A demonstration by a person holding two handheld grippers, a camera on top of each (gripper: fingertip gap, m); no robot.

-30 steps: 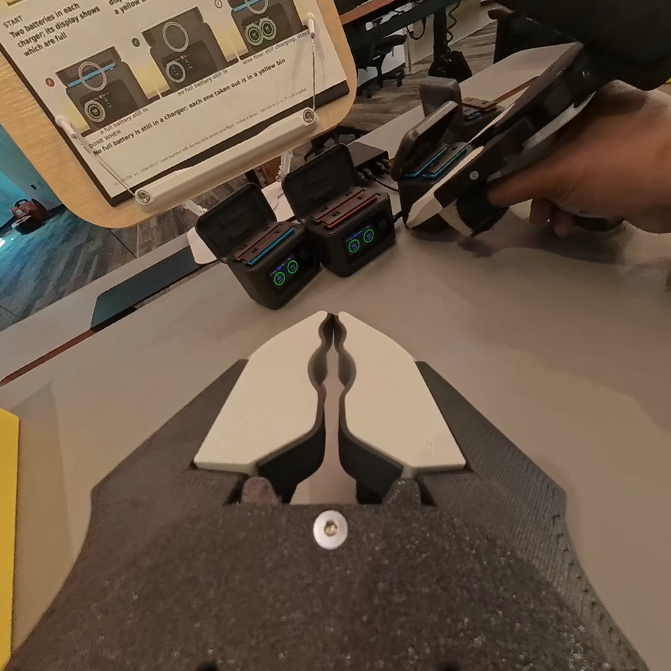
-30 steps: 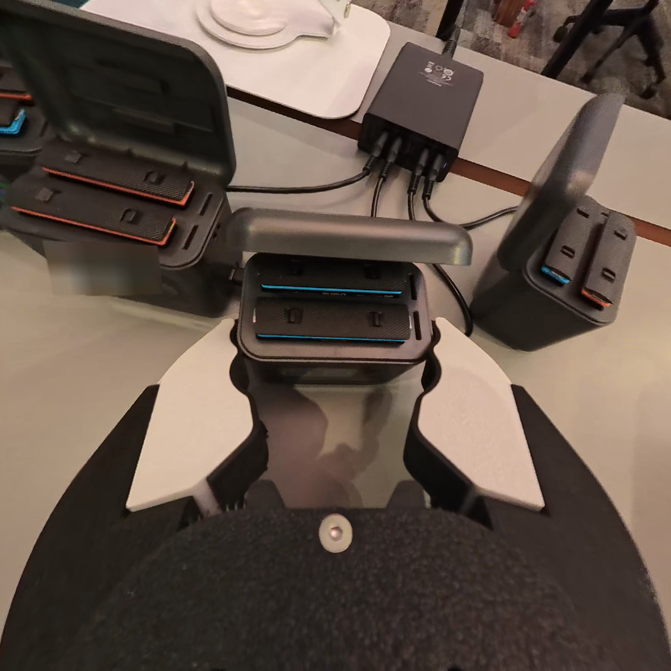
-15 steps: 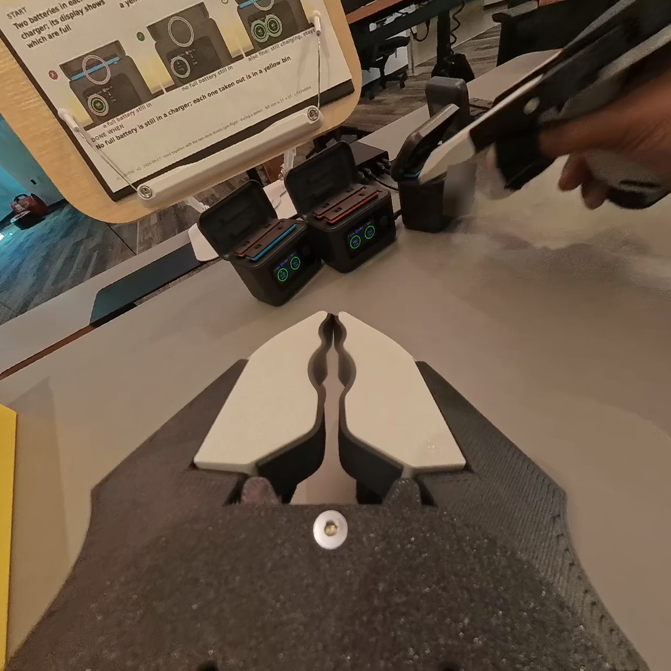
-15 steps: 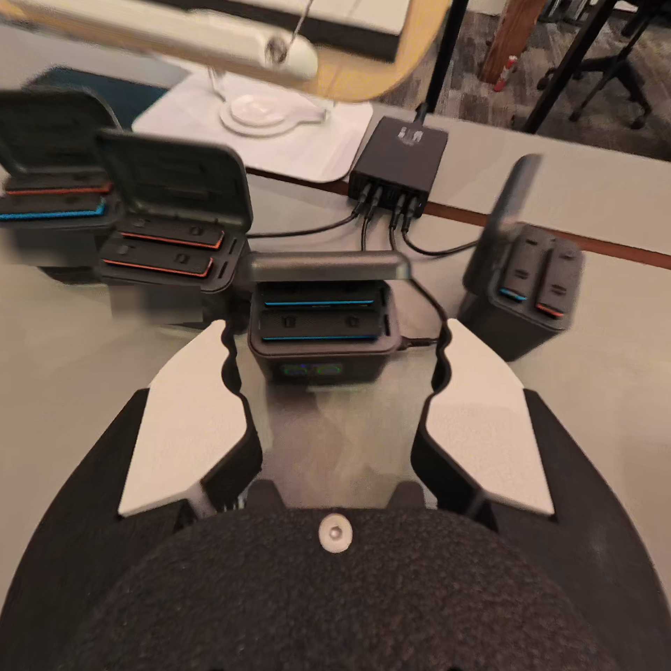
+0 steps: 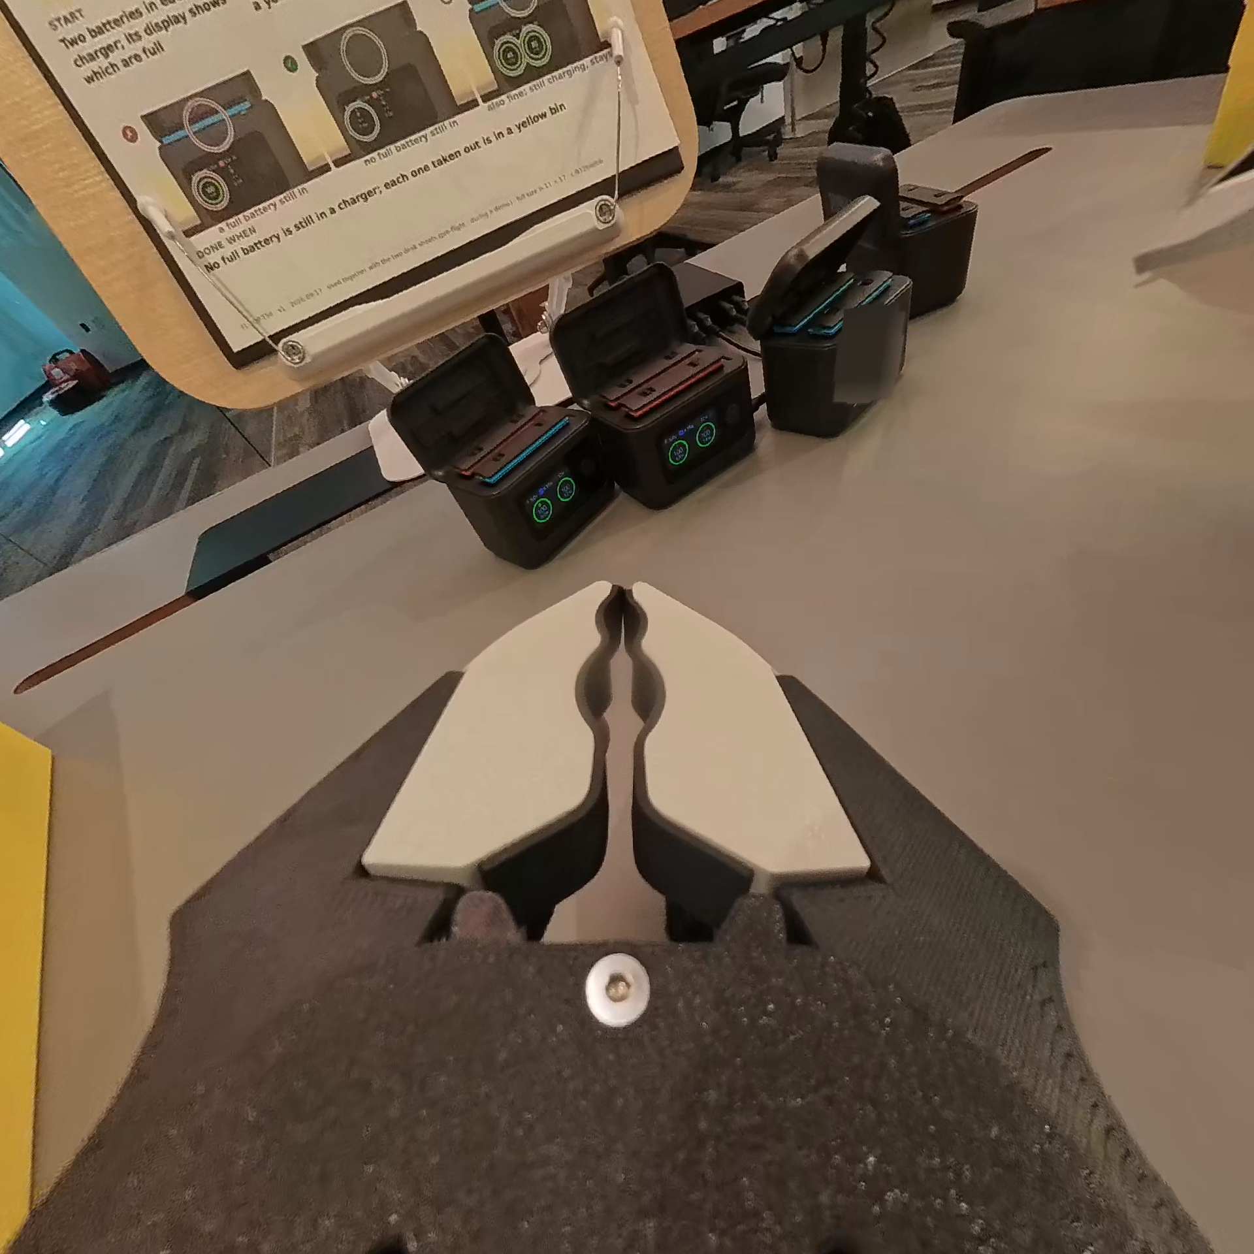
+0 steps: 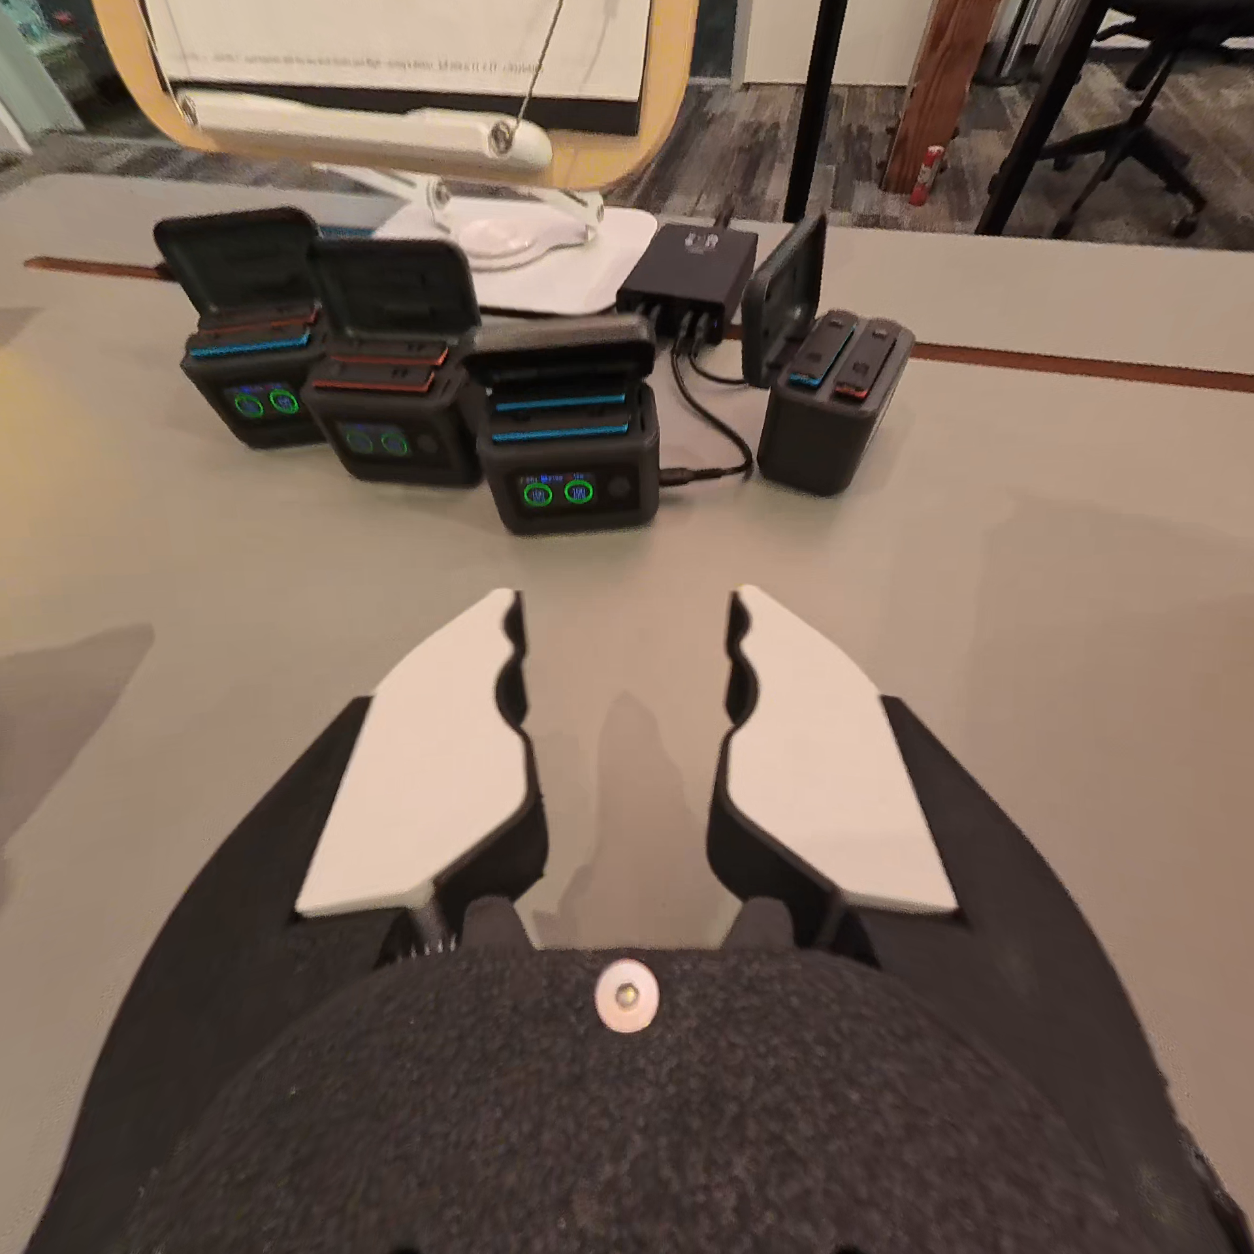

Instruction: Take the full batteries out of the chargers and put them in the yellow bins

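Several black chargers stand in a row with lids open and two batteries each. In the right wrist view they are the leftmost charger (image 6: 251, 387), the second (image 6: 393, 427), the third (image 6: 570, 468) with two blue-edged batteries (image 6: 560, 431), and a turned rightmost one (image 6: 828, 407). Three displays show green rings. My right gripper (image 6: 624, 597) is open and empty, well back from the third charger. My left gripper (image 5: 623, 590) is shut and empty, short of the leftmost charger (image 5: 522, 475). A yellow bin (image 5: 20, 882) shows at the left edge.
A sign board on a white stand (image 5: 339, 169) hangs over the back of the grey table (image 6: 1018, 611). A black power hub (image 6: 692, 278) with cables sits behind the chargers. A blurred yellow shape (image 5: 1235, 88) shows at the top right. Office chairs stand beyond the table. About 25 cm separates my left fingertips from my right.
My right gripper has pulled back from the third charger, still open and empty, and has left the left wrist view. The left gripper has stayed in place, shut.
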